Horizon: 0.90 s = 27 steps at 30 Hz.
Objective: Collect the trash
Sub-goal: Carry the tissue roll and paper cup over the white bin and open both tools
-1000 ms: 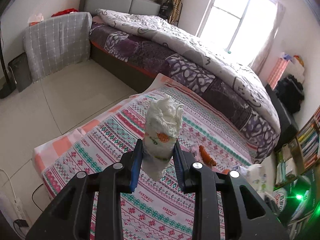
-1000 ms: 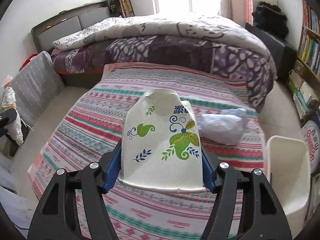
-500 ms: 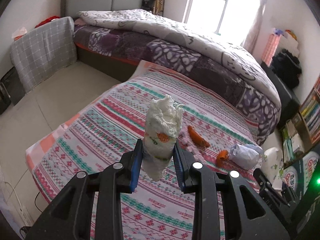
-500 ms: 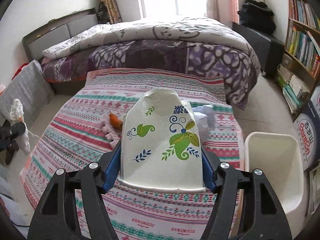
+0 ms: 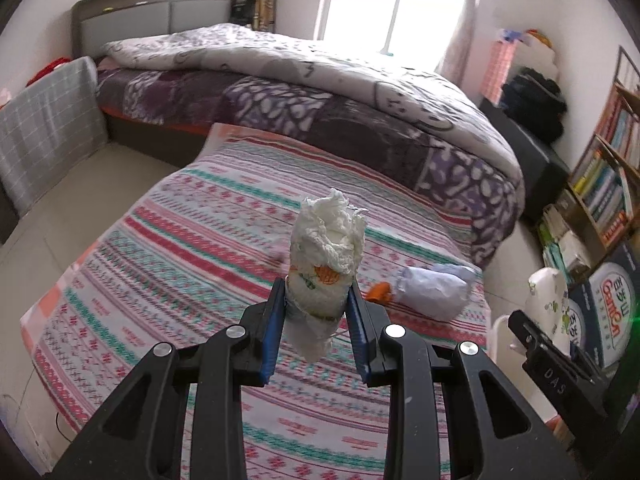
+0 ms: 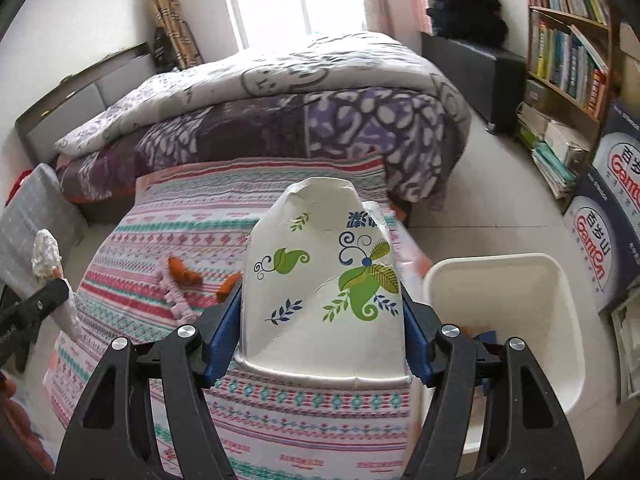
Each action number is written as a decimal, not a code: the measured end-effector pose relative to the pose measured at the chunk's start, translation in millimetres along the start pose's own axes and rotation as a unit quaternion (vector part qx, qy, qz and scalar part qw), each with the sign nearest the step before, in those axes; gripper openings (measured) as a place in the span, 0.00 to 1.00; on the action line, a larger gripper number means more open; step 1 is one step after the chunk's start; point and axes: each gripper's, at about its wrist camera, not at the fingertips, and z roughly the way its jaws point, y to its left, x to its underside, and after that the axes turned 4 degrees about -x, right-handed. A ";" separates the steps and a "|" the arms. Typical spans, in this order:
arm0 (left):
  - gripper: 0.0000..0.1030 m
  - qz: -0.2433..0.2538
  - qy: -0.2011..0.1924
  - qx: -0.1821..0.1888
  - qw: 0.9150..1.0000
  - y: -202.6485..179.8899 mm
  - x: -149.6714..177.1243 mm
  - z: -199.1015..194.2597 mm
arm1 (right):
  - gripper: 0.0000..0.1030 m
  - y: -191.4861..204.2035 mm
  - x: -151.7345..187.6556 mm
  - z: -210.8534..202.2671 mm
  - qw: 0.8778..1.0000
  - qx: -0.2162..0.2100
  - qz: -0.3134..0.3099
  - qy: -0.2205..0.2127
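Both wrist views have swung rightward vs. 1 s ago: white plastic bin now sits fully in the right wrist view, and the bookshelf side of the room has come into frame.

Left gripper: blue-padded fingers pressed onto a crumpled white paper cup stuffed w/ tissue, pinched at its lower half, held upright above the striped patterned blanket. Tissue end sticks out past the fingertips, away from the camera; a twisted tail hangs below the pads.

Right gripper: blue pads clamped on both sides of a flattened white paper cup w/ green leaf print, rim nearest the camera, crushed base pointing far. Cup is off the blanket, held over its near right corner, just left of the bin.

Trash on the blanket, left wrist view: crumpled white-lilac paper wad near the right edge, w/ a small orange peel scrap touching its left side. Right wrist view: larger orange peel piece left of the held cup, a second orange bit partly hidden behind the cup, and a pale pink strip lying just near of the larger peel.

Bin stands on the tiled floor at the blanket's right side; dark items at its bottom, not identifiable. Far side: bed w/ purple-white patterned duvet. Blue-white printed cartons right of the bin.
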 end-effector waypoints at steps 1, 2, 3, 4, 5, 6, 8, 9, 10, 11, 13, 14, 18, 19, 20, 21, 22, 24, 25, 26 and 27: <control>0.29 0.004 0.000 0.004 1.000 -6.5 1.0 0.6 | 0.64 -4.3 -1.3 -1.0 1.000 0.002 0.003 -0.001; 0.29 0.010 0.001 0.008 1.000 -13.1 2.3 1.2 | 0.64 -9.4 -2.2 -2.5 1.000 0.006 0.007 -0.003; 0.30 0.014 0.001 0.011 1.000 -18.4 3.5 1.5 | 0.64 -14.5 -3.0 -3.8 1.000 0.009 0.010 -0.003; 0.30 0.020 0.001 0.015 1.000 -26.5 5.1 1.9 | 0.64 -18.7 -3.9 -4.9 1.000 0.011 0.013 -0.003; 0.30 0.024 0.001 0.018 1.000 -31.7 6.1 2.3 | 0.64 -23.6 -5.0 -6.3 1.000 0.014 0.016 -0.003; 0.30 0.028 0.001 0.021 0.999 -36.6 7.2 2.6 | 0.64 -29.5 -5.7 -8.1 1.000 0.018 0.019 -0.004; 0.30 0.039 0.003 0.030 0.999 -49.6 9.8 4.0 | 0.64 -38.0 -7.1 -10.3 0.999 0.028 0.022 -0.006; 0.30 0.046 0.003 0.036 0.998 -57.3 11.4 4.7 | 0.64 -43.4 -7.7 -11.6 0.999 0.033 0.024 -0.006; 0.30 0.052 0.004 0.040 0.998 -64.3 13.0 5.3 | 0.64 -47.6 -8.4 -12.4 0.999 0.036 0.027 -0.006; 0.30 0.057 0.004 0.043 0.997 -70.2 14.8 5.6 | 0.64 -53.8 -8.4 -13.8 0.999 0.039 0.031 -0.005; 0.30 0.067 0.006 0.051 0.996 -82.6 18.3 6.3 | 0.64 -66.8 -9.0 -16.1 0.998 0.049 0.043 -0.002; 0.30 0.073 0.007 0.056 0.996 -89.6 20.3 6.7 | 0.64 -72.6 -9.3 -16.9 0.997 0.053 0.048 0.000; 0.31 0.097 0.015 0.079 0.992 -118.4 30.4 9.7 | 0.65 -97.1 -8.8 -19.8 0.995 0.073 0.065 0.010; 0.31 0.101 0.017 0.082 0.991 -123.4 32.5 10.2 | 0.66 -103.5 -8.3 -20.2 0.994 0.078 0.069 0.014; 0.31 0.107 0.019 0.087 0.990 -130.6 35.2 11.4 | 0.67 -110.0 -7.7 -20.7 0.994 0.083 0.073 0.018; 0.31 0.112 0.022 0.092 0.989 -136.6 38.0 11.9 | 0.67 -116.4 -7.3 -21.2 0.993 0.088 0.079 0.020; 0.31 0.119 0.026 0.099 0.988 -144.9 41.8 13.4 | 0.69 -121.0 -7.3 -21.6 0.992 0.092 0.083 0.022; 0.31 0.126 0.033 0.111 0.985 -156.4 47.1 15.7 | 0.73 -133.1 -6.6 -24.2 0.990 0.101 0.097 0.025; 0.31 0.128 0.037 0.116 0.984 -159.9 49.0 16.6 | 0.75 -137.7 -5.9 -26.1 0.989 0.104 0.103 0.025; 0.31 0.130 0.042 0.123 0.983 -165.1 51.8 18.2 | 0.80 -144.3 -5.5 -28.2 0.987 0.108 0.113 0.025; 0.31 0.132 0.048 0.129 0.982 -169.7 54.0 19.4 | 0.82 -149.1 -5.7 -29.4 0.986 0.111 0.120 0.024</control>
